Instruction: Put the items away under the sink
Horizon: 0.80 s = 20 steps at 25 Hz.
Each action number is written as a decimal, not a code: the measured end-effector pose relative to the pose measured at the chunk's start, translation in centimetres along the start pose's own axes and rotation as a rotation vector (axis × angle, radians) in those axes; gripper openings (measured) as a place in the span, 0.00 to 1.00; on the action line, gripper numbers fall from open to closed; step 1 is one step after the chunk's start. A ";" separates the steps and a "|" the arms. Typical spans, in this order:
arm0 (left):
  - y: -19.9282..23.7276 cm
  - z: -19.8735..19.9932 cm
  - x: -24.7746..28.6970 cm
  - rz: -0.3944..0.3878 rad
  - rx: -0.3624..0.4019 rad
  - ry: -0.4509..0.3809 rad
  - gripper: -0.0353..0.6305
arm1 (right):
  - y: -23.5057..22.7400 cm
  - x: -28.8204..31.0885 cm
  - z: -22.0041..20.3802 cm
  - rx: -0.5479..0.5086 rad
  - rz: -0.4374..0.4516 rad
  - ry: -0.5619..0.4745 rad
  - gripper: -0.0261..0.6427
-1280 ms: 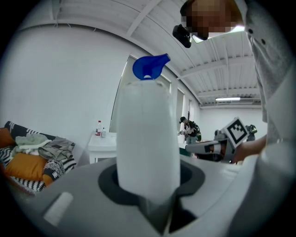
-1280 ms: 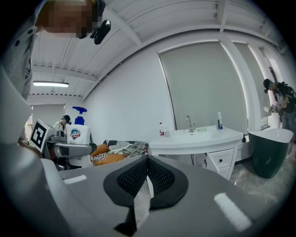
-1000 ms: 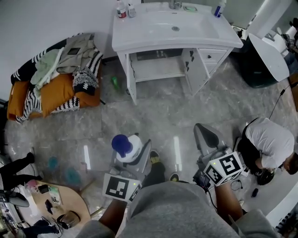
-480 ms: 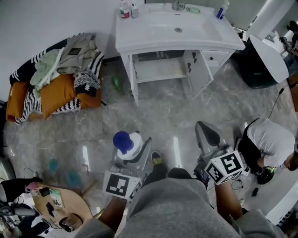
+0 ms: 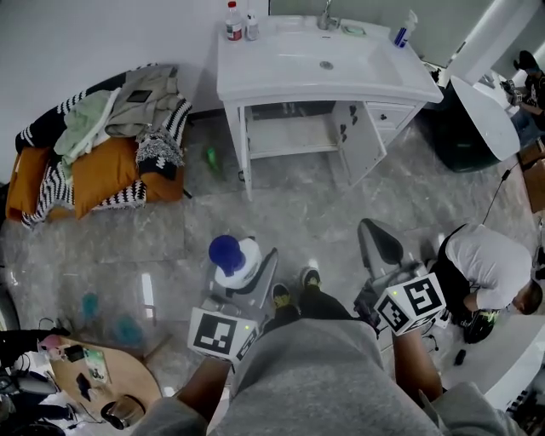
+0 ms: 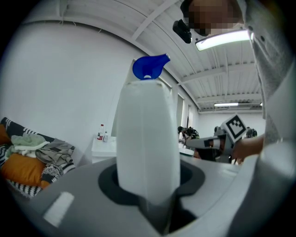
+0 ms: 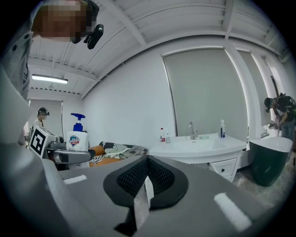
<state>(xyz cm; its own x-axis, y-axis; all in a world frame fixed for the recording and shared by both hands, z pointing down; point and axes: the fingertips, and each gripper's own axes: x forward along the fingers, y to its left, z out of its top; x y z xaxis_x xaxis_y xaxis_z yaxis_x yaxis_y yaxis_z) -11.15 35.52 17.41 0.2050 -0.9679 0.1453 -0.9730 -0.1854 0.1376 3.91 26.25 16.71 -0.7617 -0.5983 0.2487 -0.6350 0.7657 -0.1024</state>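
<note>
My left gripper (image 5: 243, 271) is shut on a white pump bottle (image 5: 234, 258) with a blue pump head, held upright over the floor. In the left gripper view the pump bottle (image 6: 147, 139) stands clamped between the jaws. In the right gripper view the same pump bottle (image 7: 78, 138) shows at the left. My right gripper (image 5: 379, 247) is shut with nothing in it. The white sink cabinet (image 5: 319, 64) stands ahead against the wall. Its door (image 5: 355, 138) hangs open and a shelf (image 5: 289, 136) shows inside.
Two small bottles (image 5: 240, 21) and a spray bottle (image 5: 400, 30) stand on the sink top. A green item (image 5: 209, 156) lies on the floor left of the cabinet. An orange seat piled with clothes (image 5: 98, 145) is at the left. A person in white (image 5: 485, 264) crouches at the right.
The sink cabinet has shifted slightly right and down in the head view as I step forward. Both grippers keep their hold and place.
</note>
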 end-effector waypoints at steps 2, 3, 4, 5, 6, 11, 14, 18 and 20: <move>0.2 0.4 -0.2 0.001 0.002 -0.010 0.30 | 0.2 0.1 0.5 -0.007 -0.003 -0.009 0.04; 0.3 0.5 -0.3 0.002 0.006 -0.014 0.30 | 0.2 0.2 0.7 -0.007 -0.004 -0.014 0.04; 0.5 0.6 -0.5 0.003 0.011 -0.017 0.30 | 0.3 0.3 0.8 -0.008 -0.003 -0.019 0.04; 0.6 0.7 -0.6 0.005 0.013 -0.019 0.30 | 0.4 0.4 0.9 -0.010 -0.002 -0.022 0.04; 0.8 0.7 -0.7 0.007 0.014 -0.021 0.30 | 0.4 0.4 1.0 -0.016 -0.003 -0.024 0.04; 1.2 0.6 -0.8 0.017 0.003 -0.034 0.30 | 0.1 0.2 1.4 -0.036 -0.018 -0.030 0.04; 0.9 0.5 -0.7 0.010 0.001 -0.036 0.30 | -0.2 -0.3 1.3 -0.041 -0.030 -0.029 0.04; 0.5 0.6 -0.1 -0.005 0.005 -0.045 0.30 | -0.6 -0.4 1.3 -0.046 -0.038 -0.036 0.04; 0.4 0.9 0.3 -0.011 0.005 -0.053 0.30 | -0.8 -0.5 1.5 -0.051 -0.044 -0.037 0.04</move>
<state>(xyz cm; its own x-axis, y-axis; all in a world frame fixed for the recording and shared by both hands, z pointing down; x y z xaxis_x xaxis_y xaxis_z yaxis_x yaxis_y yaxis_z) -11.60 35.00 16.63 0.2098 -0.9734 0.0921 -0.9712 -0.1966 0.1343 4.64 25.55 15.20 -0.7379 -0.6394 0.2163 -0.6614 0.7488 -0.0431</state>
